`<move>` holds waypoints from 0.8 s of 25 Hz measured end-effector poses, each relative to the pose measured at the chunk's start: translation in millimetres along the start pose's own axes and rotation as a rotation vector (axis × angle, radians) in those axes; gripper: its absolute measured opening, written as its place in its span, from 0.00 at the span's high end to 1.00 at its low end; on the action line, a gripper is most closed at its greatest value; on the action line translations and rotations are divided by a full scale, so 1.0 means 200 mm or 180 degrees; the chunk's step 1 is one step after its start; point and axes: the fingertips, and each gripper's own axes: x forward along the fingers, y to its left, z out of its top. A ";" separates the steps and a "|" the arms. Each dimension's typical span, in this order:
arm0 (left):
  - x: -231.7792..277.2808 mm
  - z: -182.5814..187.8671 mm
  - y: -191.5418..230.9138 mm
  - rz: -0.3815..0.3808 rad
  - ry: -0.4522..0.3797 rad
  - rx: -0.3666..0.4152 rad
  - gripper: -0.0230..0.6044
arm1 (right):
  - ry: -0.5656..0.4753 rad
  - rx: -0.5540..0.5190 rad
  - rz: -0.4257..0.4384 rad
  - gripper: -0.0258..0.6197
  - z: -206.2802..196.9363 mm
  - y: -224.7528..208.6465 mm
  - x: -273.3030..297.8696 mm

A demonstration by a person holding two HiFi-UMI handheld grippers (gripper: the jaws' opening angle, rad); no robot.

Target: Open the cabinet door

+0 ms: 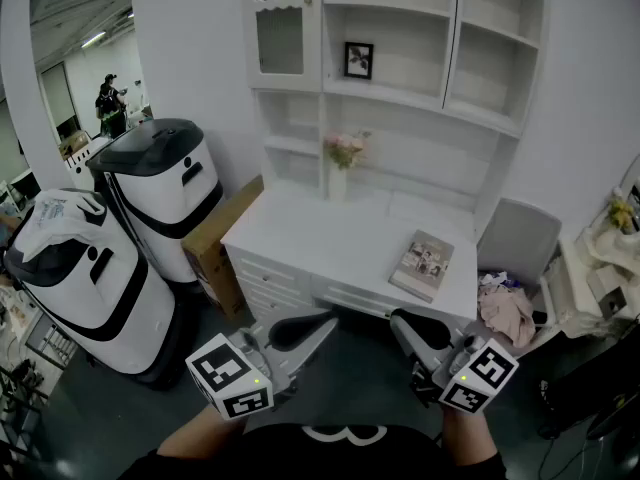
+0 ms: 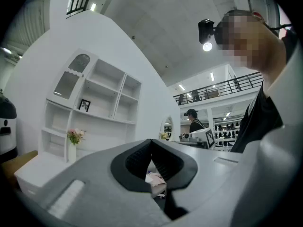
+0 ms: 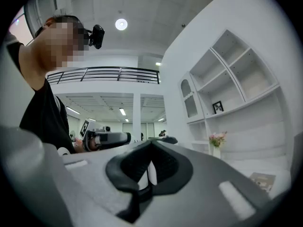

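A: Closest in, both claws sit low in front of the person, well short of the furniture. The left gripper (image 1: 316, 326) is clenched tight with nothing in it. The right gripper (image 1: 407, 325) is pinched together too, and empty.
B: So hazard one: if they reach the handle with the jaws closed, they'll just bump it.
A: Exactly. Next out is the white desk (image 1: 300, 230), with a book (image 1: 423, 264) lying near its right edge. A forearm leaning across could shove that off.
B: And behind that?
A: A vase of flowers (image 1: 342, 164) at the back of the desk, just below and to the right of the target. An arm coming up could clip it and tip it over.
B: The target being?
A: The cabinet door (image 1: 281, 30), glass-fronted, at the top left of the hutch. It looks closed and is well apart from both claws. Its knob looks tiny, so a shallow pinch could slip off, and a hard yank might rattle the glass.
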 end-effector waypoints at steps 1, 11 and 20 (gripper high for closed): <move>0.00 0.00 0.00 -0.0013 -0.0005 0.0002 0.95 | -0.0004 -0.0011 -0.0004 0.96 0.01 0.00 0.00; 0.00 0.04 0.14 -0.0010 -0.0057 0.0000 0.95 | 0.0018 -0.0070 -0.0028 0.96 0.01 -0.05 0.11; -0.04 0.05 0.32 -0.0089 -0.0071 0.0036 0.95 | -0.0037 -0.0079 -0.0168 0.96 0.00 -0.10 0.28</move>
